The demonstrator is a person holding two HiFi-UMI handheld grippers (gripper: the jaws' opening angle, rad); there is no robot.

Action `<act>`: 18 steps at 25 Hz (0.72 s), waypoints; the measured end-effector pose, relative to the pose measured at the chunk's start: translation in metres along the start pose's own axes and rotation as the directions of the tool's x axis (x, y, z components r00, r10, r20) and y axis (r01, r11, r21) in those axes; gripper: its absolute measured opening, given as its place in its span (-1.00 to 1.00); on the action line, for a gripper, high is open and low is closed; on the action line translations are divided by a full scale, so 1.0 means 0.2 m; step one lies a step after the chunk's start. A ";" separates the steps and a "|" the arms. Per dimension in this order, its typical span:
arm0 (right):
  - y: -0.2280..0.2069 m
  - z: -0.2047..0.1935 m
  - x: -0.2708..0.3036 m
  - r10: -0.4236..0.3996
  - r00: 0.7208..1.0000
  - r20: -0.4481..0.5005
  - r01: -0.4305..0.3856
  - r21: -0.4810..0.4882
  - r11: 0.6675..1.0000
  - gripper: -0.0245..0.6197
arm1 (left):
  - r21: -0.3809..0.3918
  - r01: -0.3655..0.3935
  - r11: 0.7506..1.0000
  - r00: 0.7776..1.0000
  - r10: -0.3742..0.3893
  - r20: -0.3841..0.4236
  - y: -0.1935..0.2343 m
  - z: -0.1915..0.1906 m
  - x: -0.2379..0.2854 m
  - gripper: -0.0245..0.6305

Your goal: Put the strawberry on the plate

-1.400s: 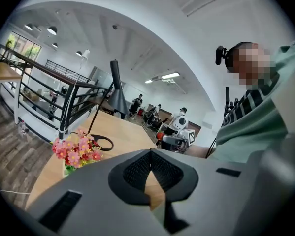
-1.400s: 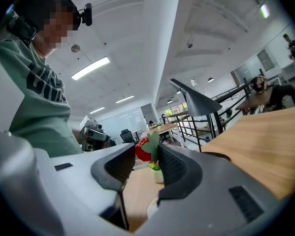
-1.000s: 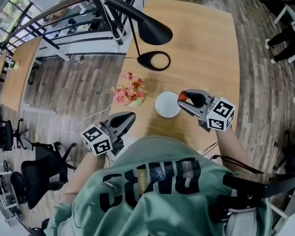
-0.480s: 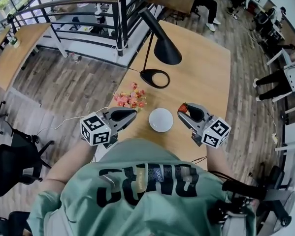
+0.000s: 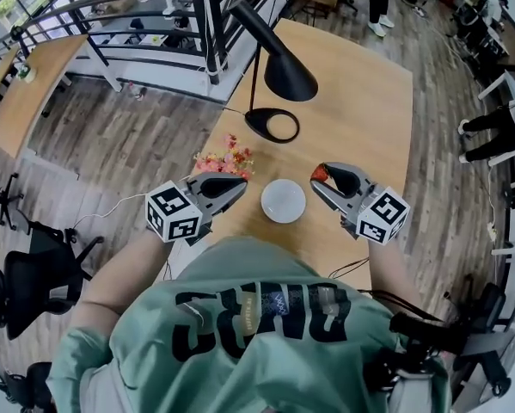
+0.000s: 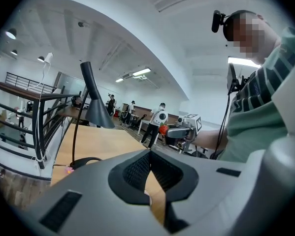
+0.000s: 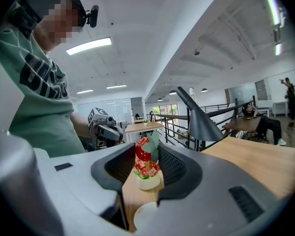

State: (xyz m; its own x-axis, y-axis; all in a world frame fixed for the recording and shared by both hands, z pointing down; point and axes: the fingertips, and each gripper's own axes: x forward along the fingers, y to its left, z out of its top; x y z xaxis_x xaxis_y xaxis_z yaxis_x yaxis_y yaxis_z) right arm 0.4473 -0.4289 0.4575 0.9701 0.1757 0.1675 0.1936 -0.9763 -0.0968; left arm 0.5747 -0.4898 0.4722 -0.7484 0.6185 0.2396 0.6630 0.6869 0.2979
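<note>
Head view: the left gripper (image 5: 240, 184) is hovering with its jaws pressed together, gripping nothing. The plate (image 5: 283, 201) is lying between the two grippers. The right gripper (image 5: 320, 179) is pinching the strawberry (image 5: 319, 172) at its jaw tips, partly open around it.

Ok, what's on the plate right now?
Nothing: the plate shows bare white in the head view. The strawberry is clamped in the right gripper, off to its side. Nothing covers it.

Plate (image 5: 283, 201) on table (image 5: 360, 84), beside flowers (image 5: 225, 158)
</note>
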 end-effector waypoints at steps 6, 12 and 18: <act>-0.11 -0.15 0.06 0.015 0.999 -0.041 -0.015 0.005 1.000 -0.46 | -0.018 -0.020 1.000 0.998 0.019 -0.060 0.08 -0.08 0.16 -0.91; -0.17 -0.41 0.14 0.039 0.989 -0.141 -0.038 0.009 0.999 -0.46 | -0.066 -0.043 0.997 0.992 0.034 -0.120 0.15 -0.23 0.29 -0.91; -0.18 -0.71 0.23 0.070 0.971 -0.228 -0.062 0.045 0.997 -0.46 | -0.147 -0.053 0.988 0.984 0.027 -0.174 0.20 -0.44 0.40 -0.91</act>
State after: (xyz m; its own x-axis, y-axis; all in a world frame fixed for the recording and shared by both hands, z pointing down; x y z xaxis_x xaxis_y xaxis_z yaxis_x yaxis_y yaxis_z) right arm 0.4636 -0.4034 0.6077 0.9222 0.0733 0.3797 0.1399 -0.9786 -0.1507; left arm 0.5398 -0.4470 0.5853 -0.7220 0.5613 0.4045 0.6919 0.5893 0.4172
